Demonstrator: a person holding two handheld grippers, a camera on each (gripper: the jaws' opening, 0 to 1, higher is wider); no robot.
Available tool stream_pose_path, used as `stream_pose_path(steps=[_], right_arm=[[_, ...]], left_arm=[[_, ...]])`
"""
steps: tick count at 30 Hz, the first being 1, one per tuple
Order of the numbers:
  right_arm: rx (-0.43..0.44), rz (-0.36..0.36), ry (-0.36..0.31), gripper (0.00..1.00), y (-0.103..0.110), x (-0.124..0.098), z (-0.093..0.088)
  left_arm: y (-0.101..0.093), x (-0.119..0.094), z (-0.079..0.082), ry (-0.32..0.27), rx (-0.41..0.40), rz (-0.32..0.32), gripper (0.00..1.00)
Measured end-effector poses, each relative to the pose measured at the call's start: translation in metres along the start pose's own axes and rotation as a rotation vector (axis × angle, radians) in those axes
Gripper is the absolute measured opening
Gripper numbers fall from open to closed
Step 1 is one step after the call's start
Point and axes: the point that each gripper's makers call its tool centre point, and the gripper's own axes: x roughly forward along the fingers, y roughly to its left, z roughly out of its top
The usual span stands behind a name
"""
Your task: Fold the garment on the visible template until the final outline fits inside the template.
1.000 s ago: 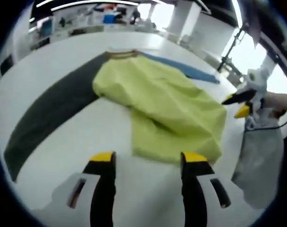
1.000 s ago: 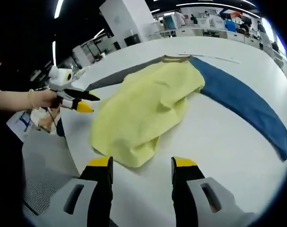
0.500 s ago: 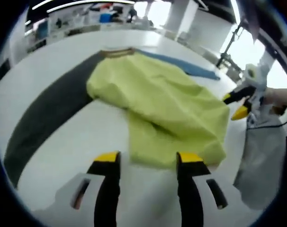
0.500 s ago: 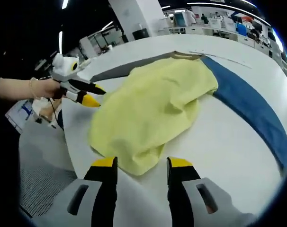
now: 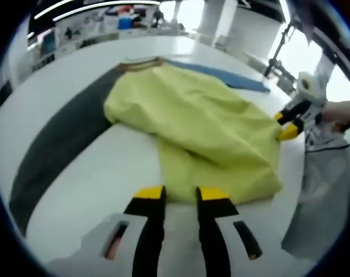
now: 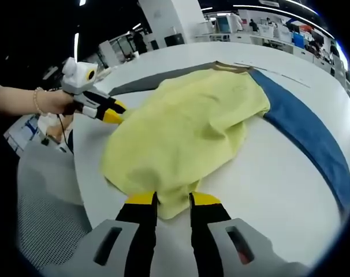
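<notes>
A yellow-green garment (image 5: 204,133) lies crumpled on the white table (image 5: 100,190). It covers the point where a dark grey band (image 5: 59,144) and a blue band (image 5: 233,81) meet at a tan piece (image 5: 141,63). My left gripper (image 5: 181,193) has its jaws narrowed around the garment's near hem, with a gap still between them. In the right gripper view, my right gripper (image 6: 173,199) stands the same way at another edge of the garment (image 6: 186,127). Each gripper also appears in the other's view, hand-held at the cloth's edge: right gripper (image 5: 287,124), left gripper (image 6: 111,112).
The dark band (image 6: 146,81) and blue band (image 6: 308,138) spread apart across the table (image 6: 261,184). A grey mesh surface (image 5: 319,202) hangs beyond the table's edge, also seen as grey mesh (image 6: 42,219). Desks and a pillar stand far behind.
Both grippers have moved forward to the garment's edge, and their jaws have narrowed from wide open to a small gap around the cloth.
</notes>
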Motion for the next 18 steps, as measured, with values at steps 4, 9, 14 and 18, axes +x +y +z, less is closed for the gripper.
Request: stream_pose_path(steps=[4,9,14,18], right_arm=[[-0.018,-0.001,0.003,0.17,0.001,0.002,-0.001],[-0.045,-0.001,-0.004,0.06,0.002,0.002,0.000],[-0.058,0.001,-0.019,0.04,0.003,-0.003,0.002],[-0.069,0.019,-0.028,0.03,0.010,-0.011,0.002]], left_arm=[[0.003,-0.001,0.001,-0.002,0.008,0.007,0.06],[0.003,-0.002,0.001,0.001,0.015,0.005,0.03],[0.001,-0.004,0.001,-0.002,0.006,0.005,0.01],[-0.001,-0.011,-0.002,0.000,-0.014,-0.003,0.00]])
